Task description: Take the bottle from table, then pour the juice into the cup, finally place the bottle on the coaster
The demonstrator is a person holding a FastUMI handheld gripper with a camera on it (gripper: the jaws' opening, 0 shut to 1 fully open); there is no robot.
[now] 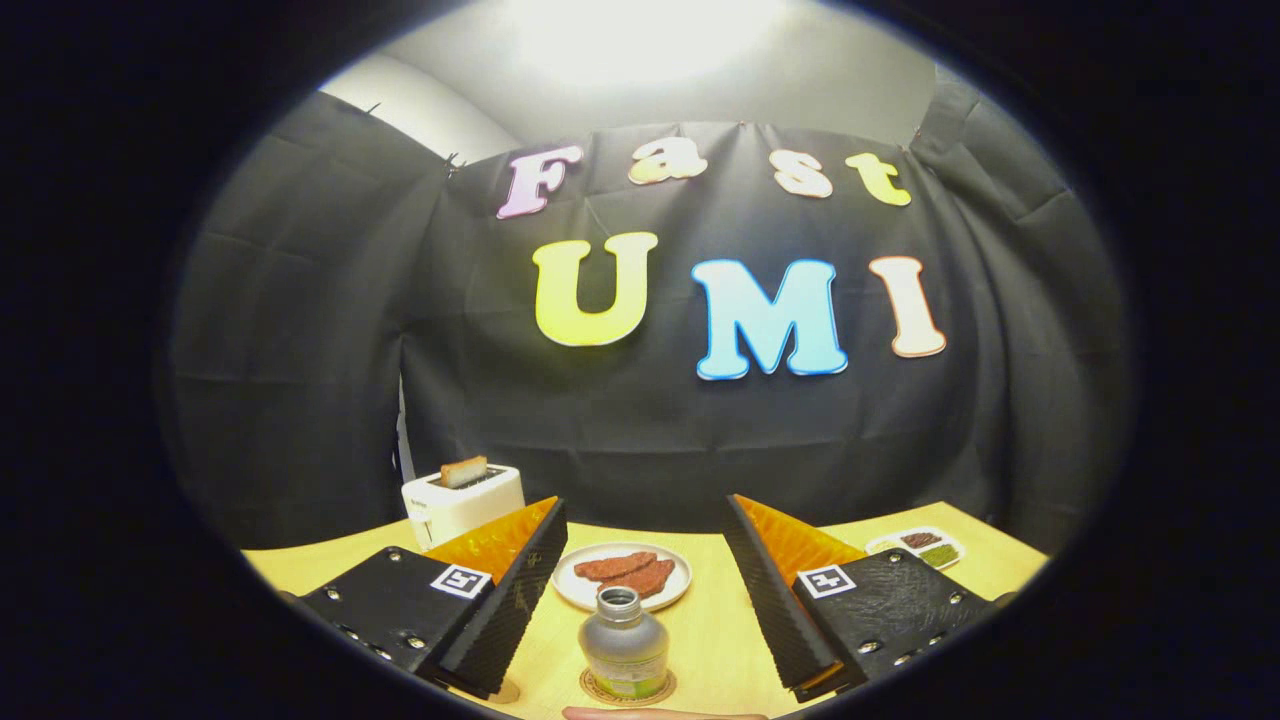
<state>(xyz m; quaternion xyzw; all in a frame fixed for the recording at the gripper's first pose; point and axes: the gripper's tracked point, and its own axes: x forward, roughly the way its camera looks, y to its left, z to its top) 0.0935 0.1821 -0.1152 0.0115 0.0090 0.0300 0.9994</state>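
Fingers [640, 600] spread wide here, gripping nothing, and the bottle [624, 645] stands upright on the surface [720, 640] right between them, sitting on a round coaster [627, 689] with a patterned rim. Small bottle, open metal-looking neck with no cap on, smooth frosted grey shoulders, a green band low on the body. It looks rigid and light, probably slick on that smooth skin, so I'd judge the straight body below the shoulder the place to close on, squarely from both sides, never the narrow neck. With the top open, any tilt risks a spill. Beyond it a white plate [621, 577] carries flat reddish-brown slices, a white toaster [463, 503] with bread poking out stands further back, and a small tray [917, 547] with dark and green fillings lies off to one side. Pale wood-look surface, matte. No cup that I can pick out
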